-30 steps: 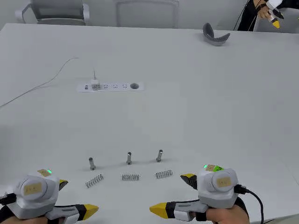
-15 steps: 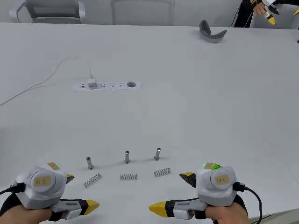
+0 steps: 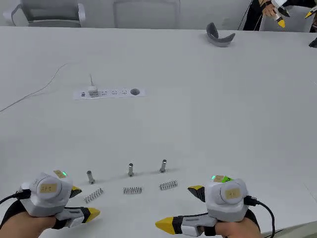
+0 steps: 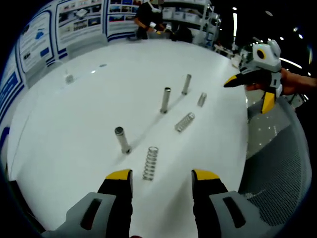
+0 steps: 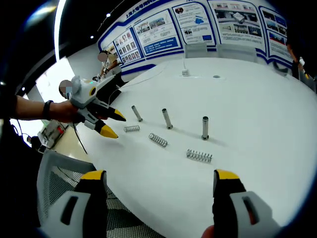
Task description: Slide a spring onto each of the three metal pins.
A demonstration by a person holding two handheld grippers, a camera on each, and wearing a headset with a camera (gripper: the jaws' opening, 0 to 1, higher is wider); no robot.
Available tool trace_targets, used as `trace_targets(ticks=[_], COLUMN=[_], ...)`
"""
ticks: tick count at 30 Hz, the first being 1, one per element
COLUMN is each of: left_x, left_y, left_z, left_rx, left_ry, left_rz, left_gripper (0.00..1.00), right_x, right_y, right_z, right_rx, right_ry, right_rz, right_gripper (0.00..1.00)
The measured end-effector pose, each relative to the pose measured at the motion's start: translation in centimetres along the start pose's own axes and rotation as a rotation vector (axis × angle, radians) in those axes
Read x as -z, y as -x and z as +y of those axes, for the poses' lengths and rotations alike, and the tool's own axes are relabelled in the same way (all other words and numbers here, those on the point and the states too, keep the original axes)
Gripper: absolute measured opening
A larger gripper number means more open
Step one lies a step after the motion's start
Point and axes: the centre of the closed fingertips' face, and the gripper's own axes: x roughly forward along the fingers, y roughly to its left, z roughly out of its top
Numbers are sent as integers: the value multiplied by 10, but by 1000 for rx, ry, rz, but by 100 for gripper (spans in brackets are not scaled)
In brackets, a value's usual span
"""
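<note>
Springs (image 3: 132,190) beside pins (image 3: 131,169); head view adds pwr strip (image 3: 116,92), right gripper view posters (image 5: 158,32).

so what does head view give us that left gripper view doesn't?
Head view adds: a white cable trailing off the left of the table, a grey curved object near the far edge, and grey chairs behind it. Left gripper view adds: wall posters and a mesh chair close by. Shared: three upright pins, three springs lying loose beside them, none on a pin, plus the left gripper and right gripper, both open.
</note>
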Motion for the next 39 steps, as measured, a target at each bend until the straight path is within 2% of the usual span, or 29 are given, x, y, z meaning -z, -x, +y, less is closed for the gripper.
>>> trace_targets(ticks=[13, 20, 25, 34, 39], left_x=[4, 5, 6, 8, 7], left_y=[-14, -18, -20, -21, -15], left_z=[12, 14, 15, 14, 11], left_rx=[-23, -31, -41, -51, -58], left_ry=[20, 22, 6, 16, 31], left_rz=[11, 11, 27, 38, 25], left_gripper=[27, 19, 12, 11, 11], right_x=[1, 2, 3, 5, 5], right_y=[0, 0, 0, 2, 3], right_z=[-1, -2, -2, -4, -4], right_rx=[1, 1, 2, 5, 5], right_ry=[-9, -11, -15, -20, -19], right_rz=[4, 5, 6, 6, 4], right_gripper=[90, 90, 90, 90, 90])
